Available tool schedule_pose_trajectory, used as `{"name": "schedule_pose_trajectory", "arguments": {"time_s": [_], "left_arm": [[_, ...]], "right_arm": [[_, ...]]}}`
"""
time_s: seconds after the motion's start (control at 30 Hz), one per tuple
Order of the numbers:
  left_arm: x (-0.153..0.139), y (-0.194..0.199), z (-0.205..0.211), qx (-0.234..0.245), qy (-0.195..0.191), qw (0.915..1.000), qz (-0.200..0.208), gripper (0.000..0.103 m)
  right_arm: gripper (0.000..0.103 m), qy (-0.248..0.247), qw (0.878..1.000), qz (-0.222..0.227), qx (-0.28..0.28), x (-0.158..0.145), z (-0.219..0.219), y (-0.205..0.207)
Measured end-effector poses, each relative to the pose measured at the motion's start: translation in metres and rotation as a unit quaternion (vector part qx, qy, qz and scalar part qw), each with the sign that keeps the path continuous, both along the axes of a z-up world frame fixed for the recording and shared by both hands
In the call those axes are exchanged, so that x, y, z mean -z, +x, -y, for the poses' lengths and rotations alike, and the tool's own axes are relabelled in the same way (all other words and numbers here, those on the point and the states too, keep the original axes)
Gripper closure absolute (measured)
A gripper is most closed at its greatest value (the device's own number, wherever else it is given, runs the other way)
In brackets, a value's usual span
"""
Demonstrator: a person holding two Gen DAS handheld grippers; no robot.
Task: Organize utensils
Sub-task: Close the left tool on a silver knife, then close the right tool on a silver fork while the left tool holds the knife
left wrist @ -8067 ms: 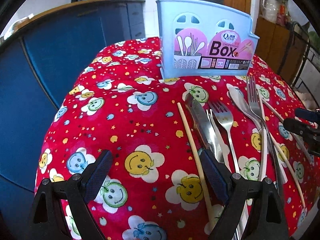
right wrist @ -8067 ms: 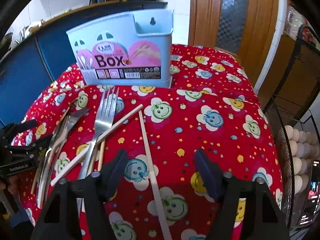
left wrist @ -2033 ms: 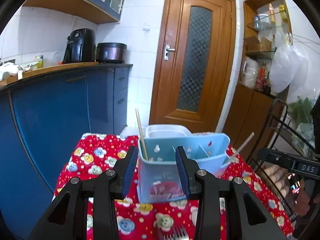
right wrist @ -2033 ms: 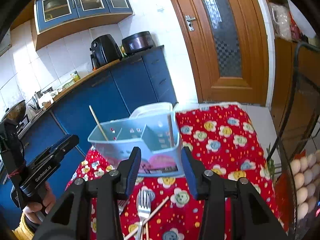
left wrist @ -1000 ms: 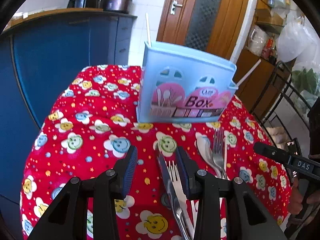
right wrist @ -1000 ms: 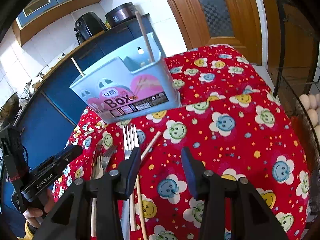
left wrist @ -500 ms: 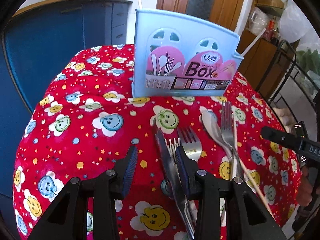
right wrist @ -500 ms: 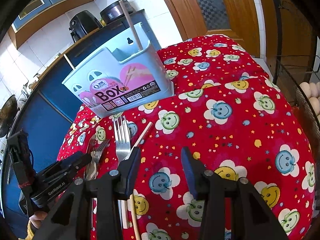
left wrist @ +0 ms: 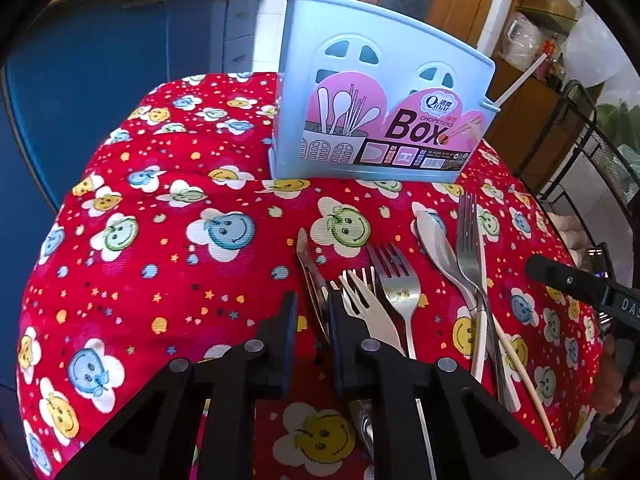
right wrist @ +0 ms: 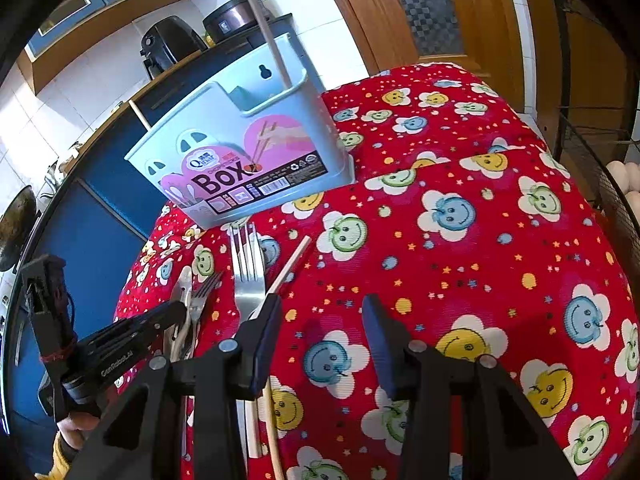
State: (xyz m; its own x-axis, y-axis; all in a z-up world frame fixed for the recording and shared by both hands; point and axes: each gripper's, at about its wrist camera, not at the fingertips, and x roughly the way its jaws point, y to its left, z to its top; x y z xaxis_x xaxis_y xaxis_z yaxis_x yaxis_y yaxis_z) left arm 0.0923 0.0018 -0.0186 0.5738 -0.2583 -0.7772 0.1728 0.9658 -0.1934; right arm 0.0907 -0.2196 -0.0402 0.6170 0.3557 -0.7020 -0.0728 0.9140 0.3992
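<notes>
A pale blue utensil box (left wrist: 380,120) stands at the back of the red smiley tablecloth (left wrist: 180,240), with a chopstick (right wrist: 272,36) upright in its end pocket. In front lie a knife (left wrist: 310,272), a steel fork (left wrist: 400,280), a spoon (left wrist: 436,244), a longer fork (left wrist: 468,236) and loose chopsticks (left wrist: 520,368). My left gripper (left wrist: 314,320) is low over the cloth and its jaws are closing. The knife lies between them, and a sliver of cloth still shows beside its left pad. My right gripper (right wrist: 322,336) is open over bare cloth. A white chopstick (right wrist: 288,268) runs past its left finger.
Blue kitchen cabinets (left wrist: 100,60) stand close behind and left of the table. A black wire rack holding eggs (right wrist: 624,176) is at the right edge. A wooden door (right wrist: 432,12) is beyond. The cloth drops away at the table's rounded edges.
My left gripper has sunk toward the cutlery, and its jaws have narrowed around the knife. The right gripper has barely moved and keeps the same opening.
</notes>
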Motion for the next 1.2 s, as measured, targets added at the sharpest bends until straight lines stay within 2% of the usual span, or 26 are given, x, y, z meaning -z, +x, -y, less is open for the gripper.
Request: {"name": "schedule_pose_trajectory", "arguments": {"time_s": [0.1, 0.3, 0.5, 0.83, 1.07, 1.1, 1.17, 1.2], "left_arm": [[0.002, 0.006, -0.002, 0.001, -0.017, 0.9998, -0.007, 0.088], [0.002, 0.016, -0.007, -0.003, -0.036, 0.9993, -0.004, 0.097], [-0.007, 0.011, -0.022, -0.024, -0.057, 0.9979, 0.019, 0.1], [-0.027, -0.001, -0.039, -0.05, -0.058, 0.9949, 0.066, 0.1], [-0.031, -0.004, -0.046, -0.053, -0.071, 0.9934, 0.073, 0.1], [-0.031, -0.004, -0.046, -0.052, -0.072, 0.9933, 0.073, 0.1], [-0.032, -0.004, -0.046, -0.052, -0.075, 0.993, 0.075, 0.1], [-0.032, -0.004, -0.046, -0.052, -0.075, 0.9929, 0.076, 0.1]], "right_arm": [[0.058, -0.001, 1.0, 0.0, -0.003, -0.001, -0.002, 0.0], [0.058, -0.002, 1.0, 0.002, -0.009, -0.002, -0.007, 0.003], [0.058, -0.016, 0.999, 0.02, -0.034, -0.01, -0.021, 0.009], [0.058, -0.062, 0.993, 0.043, -0.096, -0.011, -0.05, 0.035], [0.058, -0.026, 0.992, 0.031, -0.118, 0.0, -0.051, 0.054], [0.059, -0.017, 0.992, 0.028, -0.118, 0.001, -0.05, 0.057], [0.075, -0.005, 0.993, 0.027, -0.119, 0.001, -0.049, 0.058], [0.077, 0.001, 0.992, 0.028, -0.12, 0.001, -0.048, 0.059]]}}
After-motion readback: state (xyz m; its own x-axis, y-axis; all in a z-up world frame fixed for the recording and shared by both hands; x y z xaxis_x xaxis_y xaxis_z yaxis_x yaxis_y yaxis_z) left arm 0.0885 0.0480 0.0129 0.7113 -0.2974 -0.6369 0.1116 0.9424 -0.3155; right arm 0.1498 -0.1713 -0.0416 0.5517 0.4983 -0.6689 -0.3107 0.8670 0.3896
